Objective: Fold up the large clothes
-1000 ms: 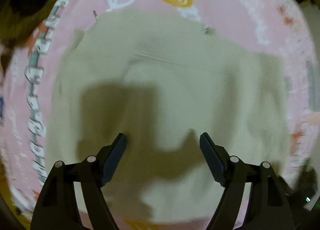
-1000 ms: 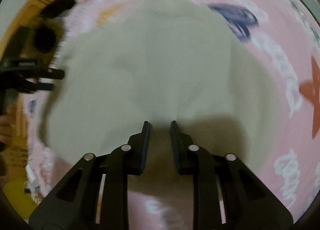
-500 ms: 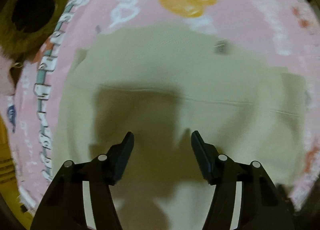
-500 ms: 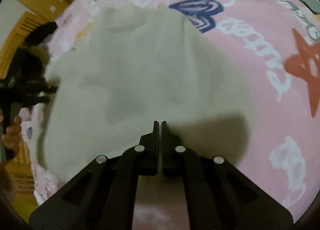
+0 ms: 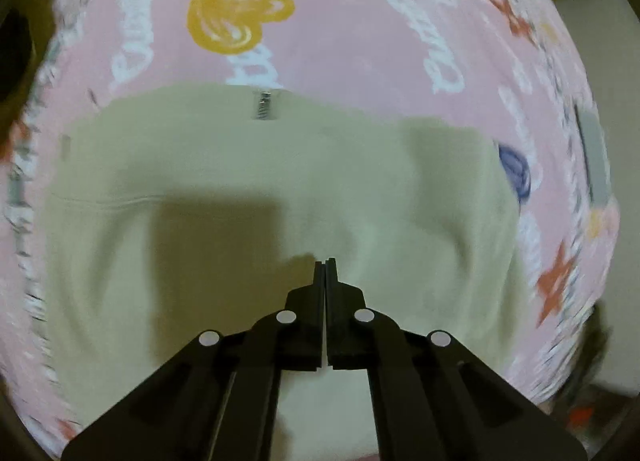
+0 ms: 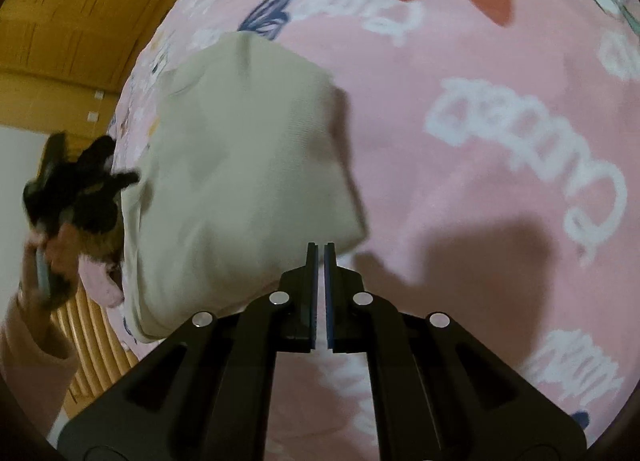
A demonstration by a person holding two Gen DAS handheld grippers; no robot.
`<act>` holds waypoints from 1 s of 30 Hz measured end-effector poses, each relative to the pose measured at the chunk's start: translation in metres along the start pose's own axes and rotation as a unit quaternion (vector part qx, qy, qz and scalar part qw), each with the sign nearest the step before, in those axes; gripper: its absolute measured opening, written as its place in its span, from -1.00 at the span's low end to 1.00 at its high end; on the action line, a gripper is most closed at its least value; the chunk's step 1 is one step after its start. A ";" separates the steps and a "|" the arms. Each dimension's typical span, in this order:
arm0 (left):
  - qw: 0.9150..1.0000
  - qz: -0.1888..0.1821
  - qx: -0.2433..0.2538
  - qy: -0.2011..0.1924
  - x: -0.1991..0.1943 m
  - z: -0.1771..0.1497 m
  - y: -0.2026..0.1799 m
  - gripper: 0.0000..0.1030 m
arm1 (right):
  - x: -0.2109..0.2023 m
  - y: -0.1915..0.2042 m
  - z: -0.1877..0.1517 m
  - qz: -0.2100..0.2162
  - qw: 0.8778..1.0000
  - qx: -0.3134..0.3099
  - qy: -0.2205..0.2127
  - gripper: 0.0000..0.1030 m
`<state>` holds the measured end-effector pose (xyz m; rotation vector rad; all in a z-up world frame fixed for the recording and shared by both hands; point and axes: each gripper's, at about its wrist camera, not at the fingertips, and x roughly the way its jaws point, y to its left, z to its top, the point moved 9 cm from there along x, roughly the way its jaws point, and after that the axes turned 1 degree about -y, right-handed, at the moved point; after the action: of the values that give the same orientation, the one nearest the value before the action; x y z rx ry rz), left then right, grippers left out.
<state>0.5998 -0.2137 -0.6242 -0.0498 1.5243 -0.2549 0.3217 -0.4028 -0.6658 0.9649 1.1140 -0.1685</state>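
Left gripper (image 5: 324,261), fingers pressed together with nothing visible between them, points down over a beige garment (image 5: 248,189). The right gripper (image 6: 320,245), fingers together and empty, hovers at the garment's near corner. The garment lies folded in a soft, rumpled block on a pink blanket (image 6: 460,189) printed with white words, stars and hearts. A small zipper (image 5: 262,105) shows at its far edge. Beyond are wooden panels (image 6: 80,21).

A pale beige garment (image 5: 280,189) lies folded on the pink printed blanket (image 5: 360,41). Its surface is softly rumpled, edges fairly straight.
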 end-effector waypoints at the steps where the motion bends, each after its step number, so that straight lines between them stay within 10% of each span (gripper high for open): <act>1: 1.000 0.005 0.010 0.003 -0.005 -0.008 0.001 -0.99 | 0.001 -0.005 -0.004 0.006 1.000 0.013 0.001 -0.95; 6: 1.000 0.010 0.019 0.020 -0.012 -0.041 0.022 -0.99 | 0.009 -0.017 -0.005 0.070 0.991 0.109 -0.024 -0.91; 14: 0.998 0.003 0.048 0.039 0.016 -0.066 0.023 -0.99 | 0.035 -0.038 -0.021 0.140 0.944 0.294 -0.061 -0.09; 21: 0.998 -0.027 0.041 0.049 0.011 -0.063 0.027 -0.99 | 0.040 -0.041 -0.023 0.296 0.856 0.410 -0.110 0.38; 26: 0.996 -0.055 0.028 0.060 0.021 -0.059 0.028 -0.99 | 0.058 -0.027 0.001 0.306 0.862 0.388 -0.110 0.89; 30: 0.995 -0.067 0.001 0.074 0.037 -0.049 0.030 -0.99 | 0.064 -0.011 0.013 0.301 0.882 0.350 -0.099 0.89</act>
<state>0.5561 -0.1858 -0.6684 -0.1342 1.6713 -0.3727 0.3550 -0.3979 -0.7228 1.8563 0.5060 -0.1576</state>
